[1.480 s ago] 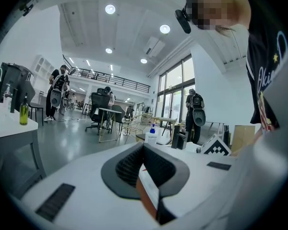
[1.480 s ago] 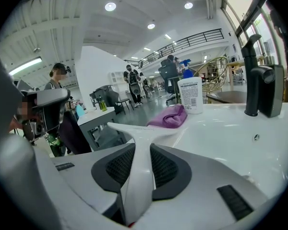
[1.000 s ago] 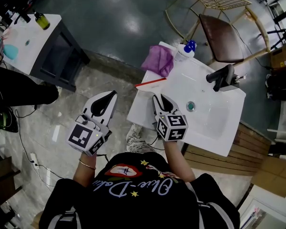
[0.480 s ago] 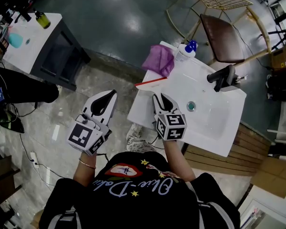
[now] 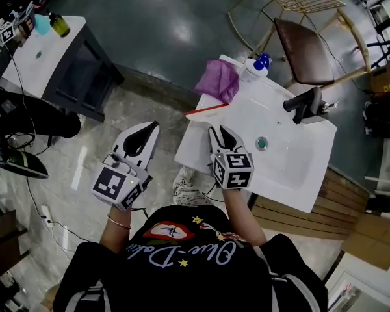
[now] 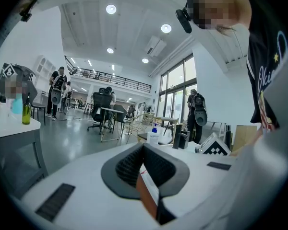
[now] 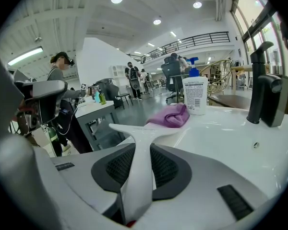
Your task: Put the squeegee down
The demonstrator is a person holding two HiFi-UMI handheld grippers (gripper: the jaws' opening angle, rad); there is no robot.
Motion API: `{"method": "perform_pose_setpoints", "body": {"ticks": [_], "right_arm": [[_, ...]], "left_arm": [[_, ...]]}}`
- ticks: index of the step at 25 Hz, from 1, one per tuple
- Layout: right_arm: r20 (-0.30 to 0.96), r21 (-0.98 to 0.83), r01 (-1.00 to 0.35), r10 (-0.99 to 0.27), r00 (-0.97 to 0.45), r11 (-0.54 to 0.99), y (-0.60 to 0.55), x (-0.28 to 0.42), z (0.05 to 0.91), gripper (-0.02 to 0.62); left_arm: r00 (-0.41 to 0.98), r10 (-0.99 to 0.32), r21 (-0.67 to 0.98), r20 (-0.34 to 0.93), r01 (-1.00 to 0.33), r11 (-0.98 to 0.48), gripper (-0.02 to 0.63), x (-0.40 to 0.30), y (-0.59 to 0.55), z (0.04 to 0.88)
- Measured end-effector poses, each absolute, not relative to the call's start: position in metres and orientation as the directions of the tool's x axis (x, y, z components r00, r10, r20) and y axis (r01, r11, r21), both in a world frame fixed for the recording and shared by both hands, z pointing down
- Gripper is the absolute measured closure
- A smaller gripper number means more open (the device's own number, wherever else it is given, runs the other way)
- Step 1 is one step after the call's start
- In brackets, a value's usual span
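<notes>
Nothing of mine moved since second ago; only bystander at upper left shifted. Right gripper (image 7: pixel 140 150) clamped on squeegee (image 7: pixel 143 131) handle; red blade at sink (image 5: pixel 283 125) left rim, centre frame, below purple cloth (image 5: pixel 218 81). Left gripper (image 5: pixel 151 127) closed, empty. I judge squeegee light, stiff, smooth plastic; hold by handle, spare soft blade.

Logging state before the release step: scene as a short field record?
right gripper: shut on squeegee handle
squeegee: held, blade over sink corner near purple cloth; contact unclear
left gripper: shut, empty, beside sink
sink: pump bottle by cloth, black faucet
</notes>
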State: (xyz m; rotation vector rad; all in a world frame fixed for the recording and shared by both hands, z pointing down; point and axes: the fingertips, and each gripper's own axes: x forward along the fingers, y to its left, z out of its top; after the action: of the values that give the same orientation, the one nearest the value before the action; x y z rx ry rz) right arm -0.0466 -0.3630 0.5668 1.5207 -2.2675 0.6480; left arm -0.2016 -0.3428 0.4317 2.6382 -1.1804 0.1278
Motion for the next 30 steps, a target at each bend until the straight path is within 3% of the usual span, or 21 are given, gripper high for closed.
{"method": "perform_pose_setpoints", "body": {"ticks": [30], "right_arm": [[0.545, -0.174, -0.922, -0.746, -0.382, 0.345, -0.3614, -0.0541, 0.5763, 0.434]], "left_arm": [[0.657, -0.732, 0.189, 0.181, -0.753, -0.63, 0.612, -0.2105, -0.3407, 0.4313]]}}
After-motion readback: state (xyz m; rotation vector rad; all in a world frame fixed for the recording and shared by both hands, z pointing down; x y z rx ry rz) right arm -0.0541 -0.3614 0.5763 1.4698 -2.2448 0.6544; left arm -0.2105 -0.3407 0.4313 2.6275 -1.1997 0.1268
